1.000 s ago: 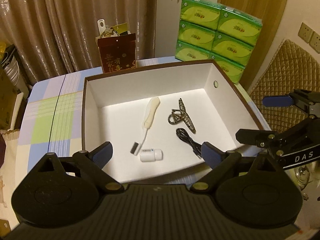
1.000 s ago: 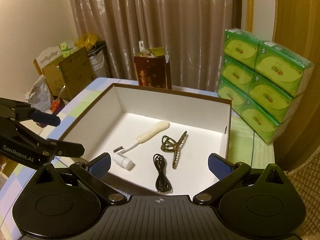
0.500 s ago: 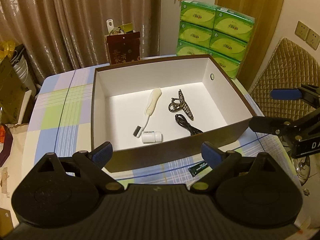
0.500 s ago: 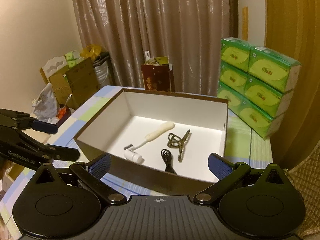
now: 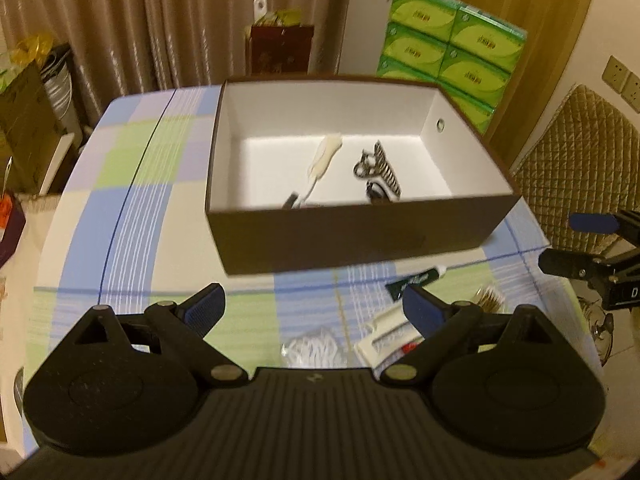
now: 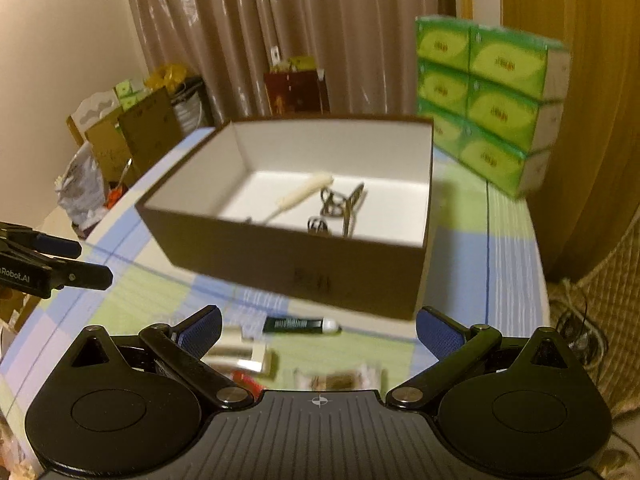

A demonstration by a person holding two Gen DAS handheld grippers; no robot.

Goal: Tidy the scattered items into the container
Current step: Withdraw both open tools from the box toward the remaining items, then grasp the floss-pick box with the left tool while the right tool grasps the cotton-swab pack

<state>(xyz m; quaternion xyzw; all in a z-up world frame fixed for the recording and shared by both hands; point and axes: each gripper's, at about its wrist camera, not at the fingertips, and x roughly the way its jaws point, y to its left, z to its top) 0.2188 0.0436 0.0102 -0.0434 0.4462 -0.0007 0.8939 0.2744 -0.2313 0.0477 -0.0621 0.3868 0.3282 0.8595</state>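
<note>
We count one box [image 5: 360, 240] with three things showing inside — one brush [image 5: 322, 164], one hair clip [image 5: 376, 168], one cable [image 5: 376, 192]. On the table [image 5: 120, 220] in front: one dark tube [image 6: 302, 325] and a few blurry bits we can't count. Six visible tissue packs [image 6: 492, 104] at the back — stacked two wide.

Black grippers [image 5: 314, 306], blue finger pads [image 5: 206, 306]
</note>
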